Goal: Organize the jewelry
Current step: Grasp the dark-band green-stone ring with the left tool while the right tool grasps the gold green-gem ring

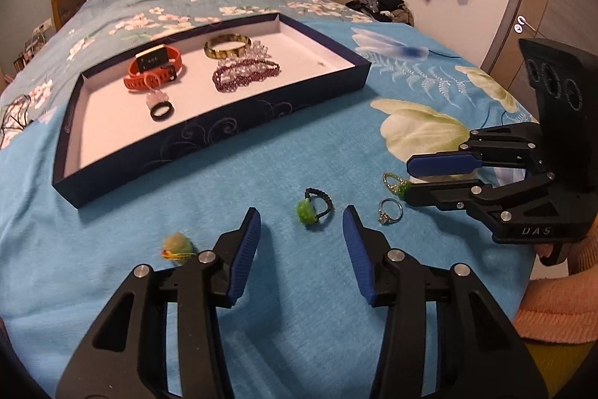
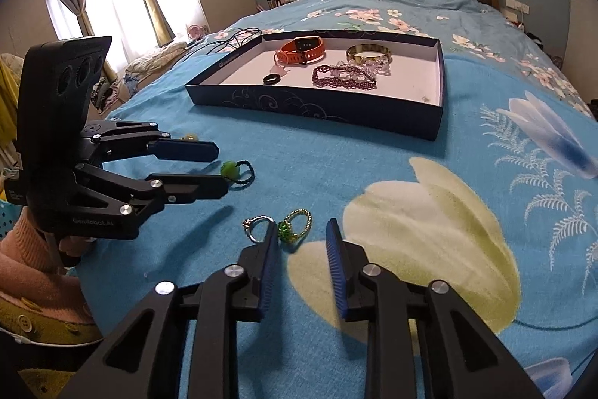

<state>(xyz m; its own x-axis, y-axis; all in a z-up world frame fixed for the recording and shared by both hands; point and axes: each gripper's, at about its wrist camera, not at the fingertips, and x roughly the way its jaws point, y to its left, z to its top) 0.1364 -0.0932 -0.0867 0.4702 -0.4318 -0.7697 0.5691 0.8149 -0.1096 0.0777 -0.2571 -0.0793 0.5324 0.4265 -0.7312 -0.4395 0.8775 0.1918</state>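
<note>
Left gripper [image 1: 302,227] spread around a green-stone ring [image 1: 313,211]; right gripper [image 2: 302,237] spread around a gold ring [image 2: 295,225] — light, slippery, best pinched across the band.

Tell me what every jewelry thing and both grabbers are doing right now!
Left gripper: open around the green-bead ring, not touching.
Right gripper: open around the gold ring.
Green-bead ring: loose on the bed.
Gold ring: loose on the bed.
Silver ring: loose on the bed.
Yellow charm: loose on the bed.
Tray: lidless.
Orange watch: in tray.
Purple beads: in tray.
</note>
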